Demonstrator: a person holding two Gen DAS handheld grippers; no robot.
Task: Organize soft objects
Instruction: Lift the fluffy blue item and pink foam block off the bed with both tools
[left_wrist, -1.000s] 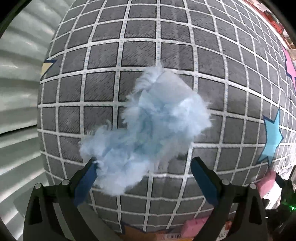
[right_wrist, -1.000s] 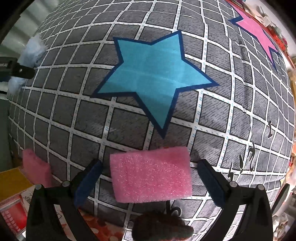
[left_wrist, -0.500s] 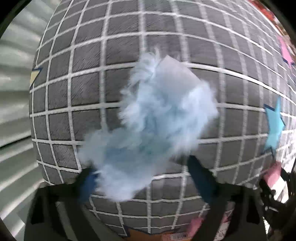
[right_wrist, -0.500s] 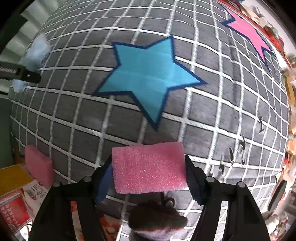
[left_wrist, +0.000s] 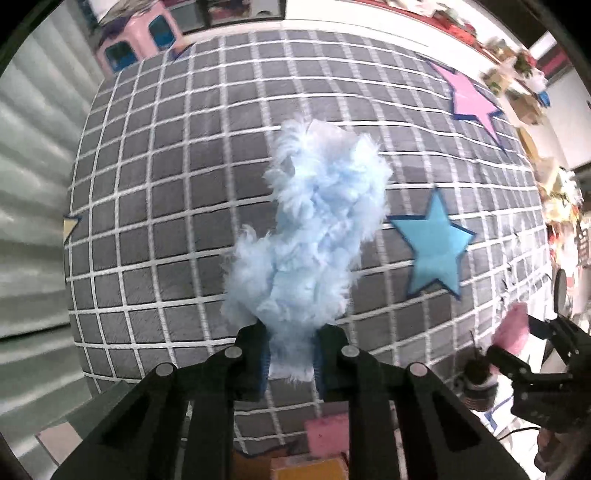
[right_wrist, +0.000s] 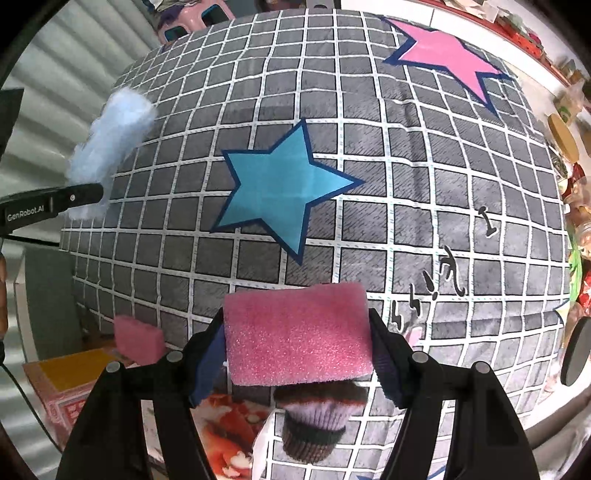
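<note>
My left gripper is shut on a fluffy light-blue cloth, which hangs lifted above the grey checked mat. The same blue cloth shows at the left of the right wrist view, pinched by the left gripper's black finger. My right gripper is shut on a pink foam sponge, raised off the mat. In the left wrist view that sponge appears at the far right in the other gripper.
A second pink sponge lies at the mat's near-left edge, seen also as the sponge below my left fingers. A brown-and-white knitted piece lies under the right gripper. A yellow box, a blue star, a pink star and clutter on the right.
The left jaws closed on the blue cloth and lifted it off the mat. The right jaws closed on the pink sponge and rose with it.
</note>
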